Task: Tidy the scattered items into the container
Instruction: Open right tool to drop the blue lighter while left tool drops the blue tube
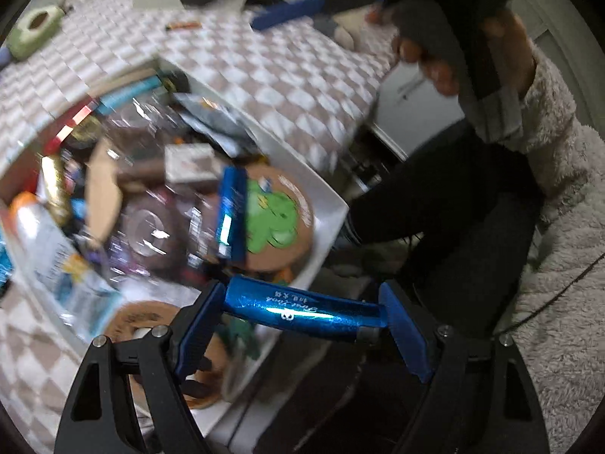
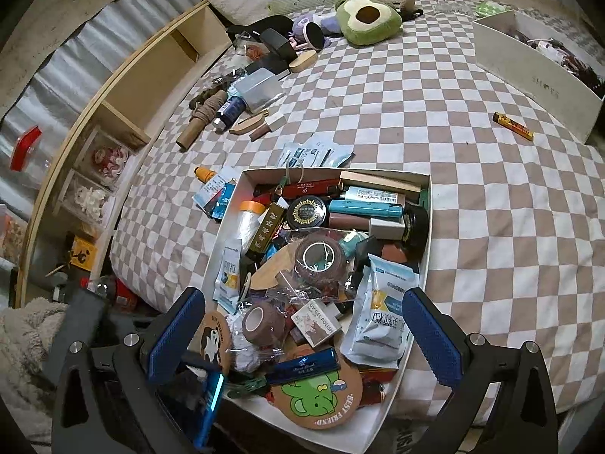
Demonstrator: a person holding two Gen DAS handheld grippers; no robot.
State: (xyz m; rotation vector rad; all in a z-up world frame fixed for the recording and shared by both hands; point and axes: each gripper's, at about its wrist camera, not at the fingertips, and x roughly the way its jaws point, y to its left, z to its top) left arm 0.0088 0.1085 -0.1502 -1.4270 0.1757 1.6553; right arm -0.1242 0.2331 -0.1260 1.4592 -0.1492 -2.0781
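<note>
My left gripper (image 1: 302, 297) is shut on a shiny blue bar (image 1: 302, 310), gripped end to end between its blue pads. It hangs over the near corner of the white box (image 1: 329, 196), which is heaped with small items. A second blue bar (image 1: 230, 215) lies in the box on a green elephant coaster (image 1: 280, 223). In the right wrist view my right gripper (image 2: 302, 297) stands wide open above the near end of the same box (image 2: 363, 427), with nothing gripped. The held blue bar (image 2: 213, 389) shows at the lower left there.
On the checked bedspread (image 2: 472, 196) lie an orange stick (image 2: 512, 125), sachets (image 2: 317, 155), an orange-capped tube (image 2: 206, 174) and a far-left clutter of rolls and bottles (image 2: 227, 109). An avocado plush (image 2: 366, 19) and another white box (image 2: 529, 72) sit at the back. A person's hand (image 1: 435, 60) is nearby.
</note>
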